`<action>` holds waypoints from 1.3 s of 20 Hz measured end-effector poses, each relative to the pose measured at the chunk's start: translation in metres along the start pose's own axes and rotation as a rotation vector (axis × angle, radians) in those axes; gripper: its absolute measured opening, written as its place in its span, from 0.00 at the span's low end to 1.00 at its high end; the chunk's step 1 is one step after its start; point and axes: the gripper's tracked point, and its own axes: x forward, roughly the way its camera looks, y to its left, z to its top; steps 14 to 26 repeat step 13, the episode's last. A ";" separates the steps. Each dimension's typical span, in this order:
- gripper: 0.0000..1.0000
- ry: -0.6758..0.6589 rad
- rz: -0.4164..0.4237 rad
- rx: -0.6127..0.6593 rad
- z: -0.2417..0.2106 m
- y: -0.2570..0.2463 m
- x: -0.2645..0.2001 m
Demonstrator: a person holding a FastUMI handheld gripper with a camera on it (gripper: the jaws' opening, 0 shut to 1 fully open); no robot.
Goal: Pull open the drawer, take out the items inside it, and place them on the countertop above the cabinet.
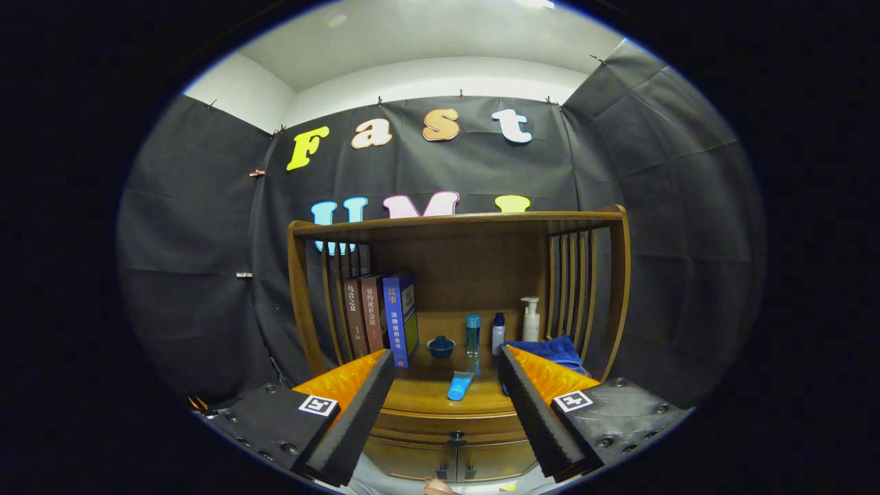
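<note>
Hand-held gripper [447, 361] w/ fingers wide apart, holding nothing, facing cabinet; drawer [450, 426] closed below btwn fingers, blue tube [460, 385] lying on tabletop [426, 395] just ahead, books [381, 316] at back left.

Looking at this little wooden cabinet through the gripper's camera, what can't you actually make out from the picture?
- Drawer contents: gripper view, hidden behind its closed front.
- Blue cloth: partly covered by one finger of the open gripper.
- Lower doors: bottoms cut off by the picture's lower edge.
- Small blue bowl: too small to tell what it holds.
- Blue tube on the countertop: any print is too small to make out.
</note>
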 end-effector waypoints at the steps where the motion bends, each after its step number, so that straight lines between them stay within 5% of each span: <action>1: 0.98 0.002 -0.001 0.000 -0.001 0.000 0.000; 26: 0.98 0.001 0.000 -0.001 -0.002 0.002 0.000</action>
